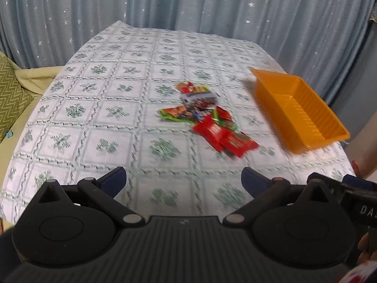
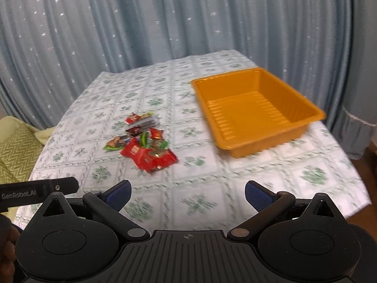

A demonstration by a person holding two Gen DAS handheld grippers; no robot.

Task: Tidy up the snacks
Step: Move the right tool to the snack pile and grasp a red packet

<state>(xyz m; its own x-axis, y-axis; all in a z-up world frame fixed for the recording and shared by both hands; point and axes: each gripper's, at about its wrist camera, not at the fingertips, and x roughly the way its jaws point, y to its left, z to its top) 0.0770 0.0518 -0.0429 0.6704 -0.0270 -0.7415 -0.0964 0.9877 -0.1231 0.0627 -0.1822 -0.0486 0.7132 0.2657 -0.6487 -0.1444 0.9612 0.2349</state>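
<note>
Table (image 2: 271, 188): covered with a white cloth printed in green floral squares; blue star-dotted curtain (image 2: 141, 23) behind.

Snack packets (image 1: 207, 120): one loose pile near the middle of the cloth, lying flat and overlapping. Red wrappers (image 2: 150, 156) at the near end, a green-edged packet (image 1: 174, 114) on the left side, a grey-and-red packet (image 1: 195, 93) at the far end. Print too blurred to read.

Orange tray (image 2: 313, 113): plastic, rectangular, ribbed floor, nothing inside. Stands on the cloth to the right of the pile, apart from it.

Left gripper (image 1: 183, 181): jaws spread wide, nothing between them, above the cloth on the near side of the pile.

Right gripper (image 2: 187, 195): jaws spread wide, holding nothing, over the near cloth between pile and tray.

Cushion (image 1: 9, 94): green zigzag, beyond the table's left edge.
</note>
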